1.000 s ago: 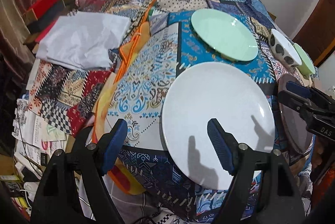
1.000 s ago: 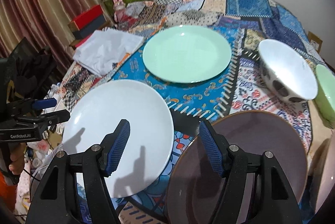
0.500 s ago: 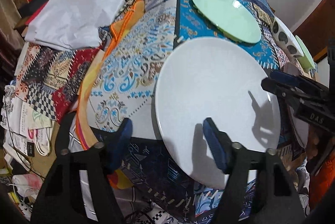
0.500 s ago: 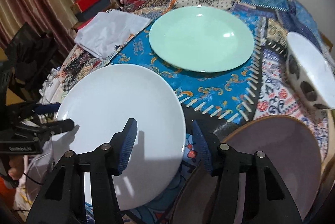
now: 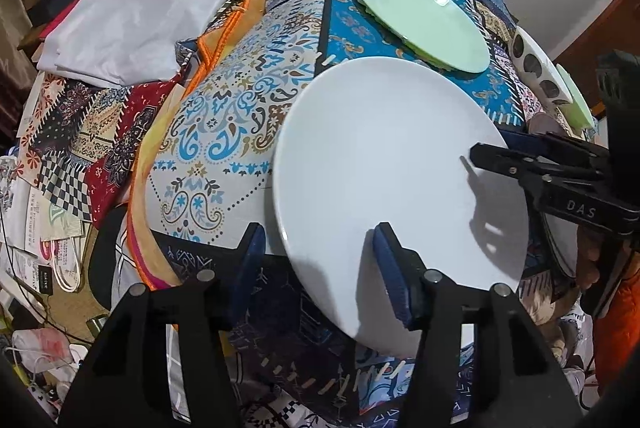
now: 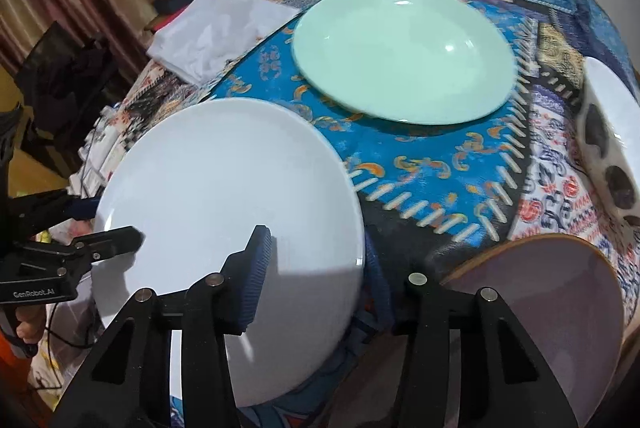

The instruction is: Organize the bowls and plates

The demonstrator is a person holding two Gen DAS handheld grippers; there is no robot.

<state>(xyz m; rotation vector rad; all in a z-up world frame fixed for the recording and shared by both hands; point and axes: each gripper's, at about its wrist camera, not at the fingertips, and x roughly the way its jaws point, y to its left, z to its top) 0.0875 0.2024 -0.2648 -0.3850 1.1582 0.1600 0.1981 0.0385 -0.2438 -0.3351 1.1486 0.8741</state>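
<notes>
A large white plate (image 5: pixel 392 164) (image 6: pixel 224 188) lies on the patchwork-covered table (image 5: pixel 224 132). My left gripper (image 5: pixel 320 260) straddles its near-left rim, one pad above the plate and one outside the edge. The jaws are closing and neither pad presses on the plate. My right gripper (image 6: pixel 316 268) straddles the opposite rim, with one pad over the plate and the other partly hidden below the edge. These jaws are closing too, with a gap still showing. Each gripper shows in the other's view: the right gripper (image 5: pixel 496 146) and the left gripper (image 6: pixel 110 222).
A mint-green plate (image 6: pixel 404 52) lies behind the white one. A white bowl with dark spots (image 6: pixel 612 148) and a green bowl (image 5: pixel 576 96) stand at the right. A lilac plate with a brown rim (image 6: pixel 552 308) sits near right. Folded white cloth (image 5: pixel 128 28) lies far left.
Both grippers have sunk toward the white plate and narrowed their jaws around its opposite rims. The plate fills more of both views.
</notes>
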